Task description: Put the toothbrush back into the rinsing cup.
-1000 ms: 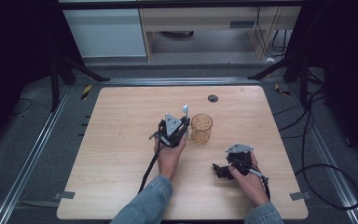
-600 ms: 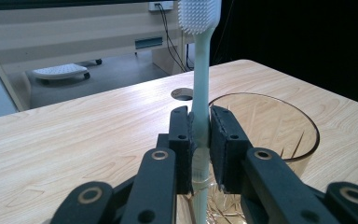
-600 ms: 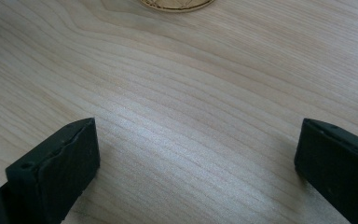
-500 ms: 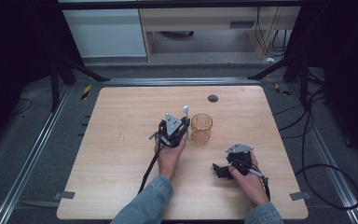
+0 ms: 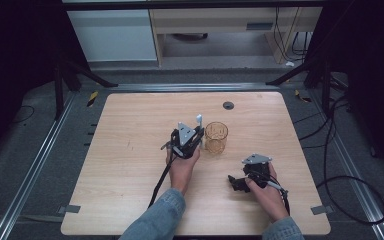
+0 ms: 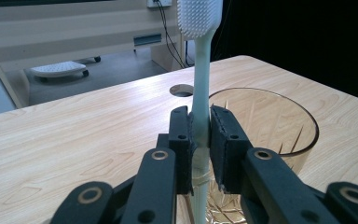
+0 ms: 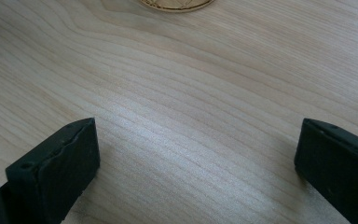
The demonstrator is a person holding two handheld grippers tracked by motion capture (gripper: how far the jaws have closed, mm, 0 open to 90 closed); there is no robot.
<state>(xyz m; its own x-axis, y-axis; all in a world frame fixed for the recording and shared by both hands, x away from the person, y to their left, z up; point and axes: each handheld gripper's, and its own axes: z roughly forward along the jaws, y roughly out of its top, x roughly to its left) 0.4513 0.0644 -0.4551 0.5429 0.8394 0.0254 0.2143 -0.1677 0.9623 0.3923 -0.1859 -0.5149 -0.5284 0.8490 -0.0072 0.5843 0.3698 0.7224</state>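
Note:
A pale green toothbrush (image 6: 201,88) stands upright, bristle head up, with my left gripper (image 6: 200,140) shut on its handle. In the high view the left gripper (image 5: 192,136) sits just left of an amber cut-glass tumbler (image 5: 216,137), and the toothbrush (image 5: 199,120) pokes up above it. The glass (image 6: 279,126) stands right behind and beside the jaws, empty. My right gripper (image 5: 237,182) rests low on the table at the front right, apart from the glass. Its jaws stand wide open (image 7: 196,154) over bare wood, with the glass base (image 7: 175,4) at the top edge.
The wooden table (image 5: 130,150) has a round cable hole (image 5: 228,105) at the back. Metal rails run along both sides, and cables lie on the floor to the right. A white cabinet and a low shelf stand behind the table.

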